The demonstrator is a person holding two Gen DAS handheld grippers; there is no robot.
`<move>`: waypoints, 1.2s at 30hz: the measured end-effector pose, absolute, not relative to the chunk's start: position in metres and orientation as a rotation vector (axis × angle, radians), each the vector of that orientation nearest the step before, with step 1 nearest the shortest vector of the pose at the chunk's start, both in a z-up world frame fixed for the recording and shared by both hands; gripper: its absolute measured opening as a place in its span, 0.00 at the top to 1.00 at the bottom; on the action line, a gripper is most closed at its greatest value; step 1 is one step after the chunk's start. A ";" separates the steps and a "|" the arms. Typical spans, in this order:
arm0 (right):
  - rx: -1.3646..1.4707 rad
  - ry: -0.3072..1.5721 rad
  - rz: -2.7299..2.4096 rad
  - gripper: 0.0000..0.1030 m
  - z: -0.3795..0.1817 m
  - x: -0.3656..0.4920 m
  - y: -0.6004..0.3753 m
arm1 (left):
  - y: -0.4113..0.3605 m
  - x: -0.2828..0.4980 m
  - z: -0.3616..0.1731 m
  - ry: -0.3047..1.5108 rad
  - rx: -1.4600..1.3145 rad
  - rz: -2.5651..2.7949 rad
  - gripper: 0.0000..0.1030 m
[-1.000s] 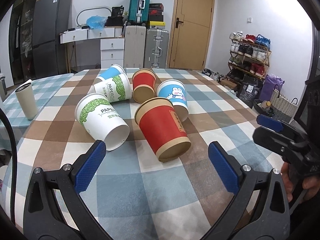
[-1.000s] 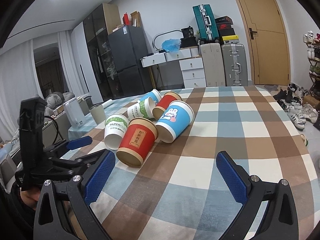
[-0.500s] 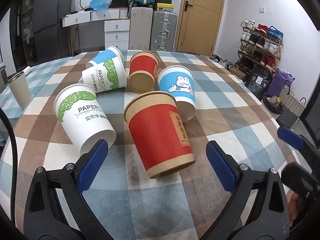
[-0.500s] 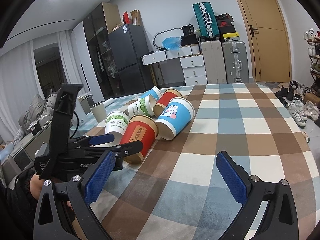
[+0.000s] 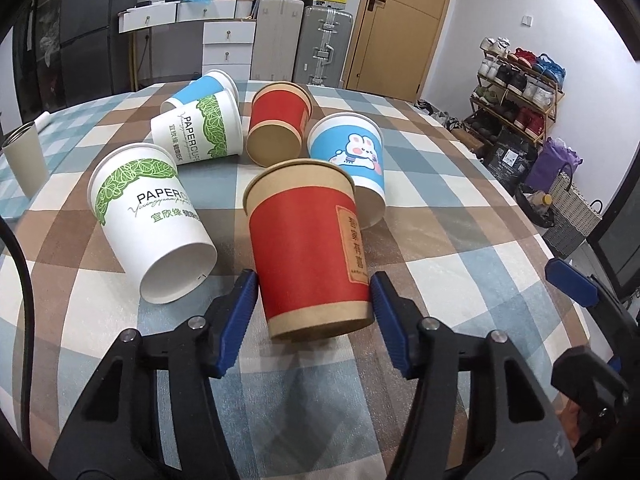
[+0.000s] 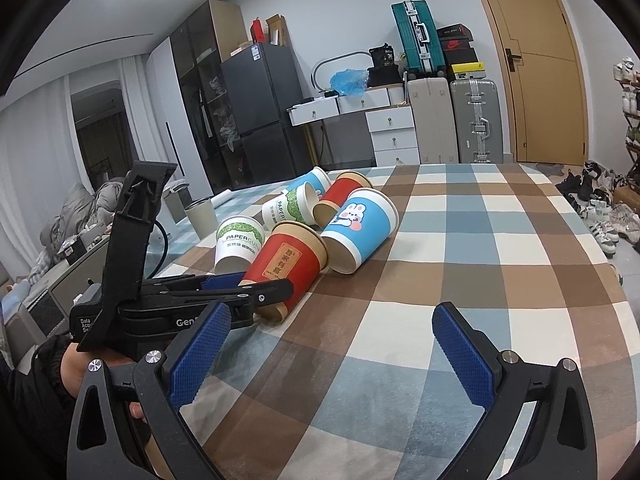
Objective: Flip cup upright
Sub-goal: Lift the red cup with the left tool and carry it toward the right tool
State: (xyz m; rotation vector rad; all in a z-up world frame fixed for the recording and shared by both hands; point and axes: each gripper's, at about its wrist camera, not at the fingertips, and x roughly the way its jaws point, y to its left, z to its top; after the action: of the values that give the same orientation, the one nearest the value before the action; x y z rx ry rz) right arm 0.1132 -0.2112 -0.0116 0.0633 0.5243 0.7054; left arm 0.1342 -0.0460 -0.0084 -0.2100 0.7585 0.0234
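Several paper cups lie on their sides on the checked tablecloth [image 5: 460, 216]. The nearest is a red and kraft cup [image 5: 308, 248], its base toward me. My left gripper [image 5: 312, 304] has its blue pads on both sides of this cup's base end, touching or nearly touching it. The same cup [image 6: 286, 260] shows in the right wrist view, with the left gripper [image 6: 256, 292] around its lower end. My right gripper [image 6: 332, 356] is open and empty above the cloth, to the right of the cups.
Beside the red cup lie a white and green cup [image 5: 152, 220], a blue rabbit cup [image 5: 352, 160], a second red cup [image 5: 276, 128], another white and green cup [image 5: 200, 132] and a blue cup [image 5: 200, 88]. A grey tumbler [image 5: 24, 160] stands at the left.
My left gripper moved forward to the nearest red cup and its fingers narrowed from wide open to either side of the cup's base. The right gripper stayed in place.
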 end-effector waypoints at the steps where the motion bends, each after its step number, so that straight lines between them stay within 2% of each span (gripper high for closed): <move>1: 0.062 0.525 0.706 0.00 -0.011 0.113 -0.210 | -0.046 0.132 -0.008 0.756 -0.211 0.024 0.47; 24: 0.031 0.536 0.745 0.00 -0.014 0.107 -0.189 | -0.024 0.046 0.017 0.658 -0.231 0.024 0.47; 36: 0.024 0.556 0.745 0.00 -0.018 0.108 -0.183 | -0.037 0.010 0.003 0.675 -0.235 -0.014 0.47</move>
State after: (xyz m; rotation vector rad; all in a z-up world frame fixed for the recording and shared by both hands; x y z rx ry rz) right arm 0.1080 -0.1828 -0.0181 0.0240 0.5556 0.7452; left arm 0.0104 -0.0369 0.0028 -0.2353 0.6747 -0.0140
